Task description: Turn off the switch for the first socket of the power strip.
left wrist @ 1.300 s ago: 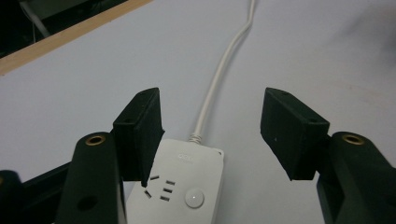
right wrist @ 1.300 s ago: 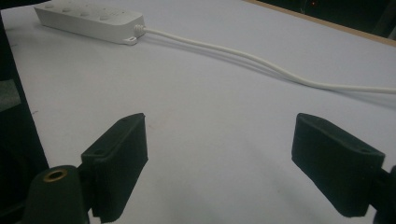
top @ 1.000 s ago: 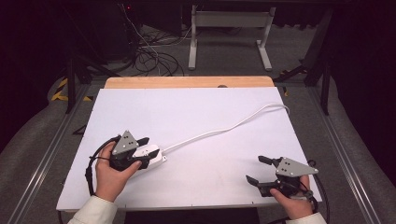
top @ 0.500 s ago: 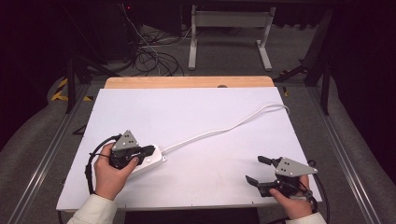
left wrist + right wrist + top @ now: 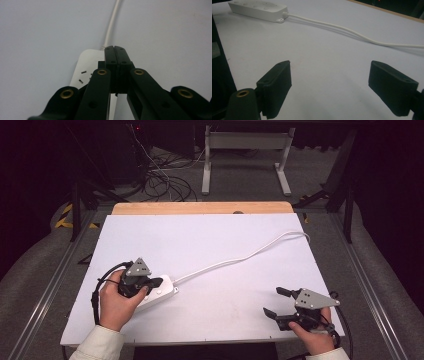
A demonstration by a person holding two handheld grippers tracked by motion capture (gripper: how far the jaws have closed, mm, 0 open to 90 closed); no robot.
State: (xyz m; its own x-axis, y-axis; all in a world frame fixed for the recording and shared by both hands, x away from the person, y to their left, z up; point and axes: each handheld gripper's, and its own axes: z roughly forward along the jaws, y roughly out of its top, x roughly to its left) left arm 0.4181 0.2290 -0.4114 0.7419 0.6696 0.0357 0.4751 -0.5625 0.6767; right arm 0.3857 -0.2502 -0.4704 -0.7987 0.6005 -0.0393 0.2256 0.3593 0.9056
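Observation:
A white power strip (image 5: pixel 165 293) lies on the white table cover (image 5: pixel 210 245) at the front left. Its white cord (image 5: pixel 240 259) runs right and away to the table's right edge. My left gripper (image 5: pixel 157 282) rests over the strip, jaws pressed together with nothing between them. In the left gripper view the shut tips (image 5: pixel 115 50) sit above the strip's cord end (image 5: pixel 86 65), with the cord (image 5: pixel 111 25) leading away. My right gripper (image 5: pixel 272 301) is at the front right, open and empty. The right gripper view has its jaws (image 5: pixel 329 82) wide apart, with the strip (image 5: pixel 257 7) far off.
A wooden strip (image 5: pixel 200 208) borders the table's far edge. Metal rails (image 5: pixel 55 285) run along both sides. Beyond the table, loose cables (image 5: pixel 165 180) and a metal stand (image 5: pixel 245 155) sit on the dark floor.
My left gripper has shifted slightly left and back over the power strip. The right gripper has stayed in place, open.

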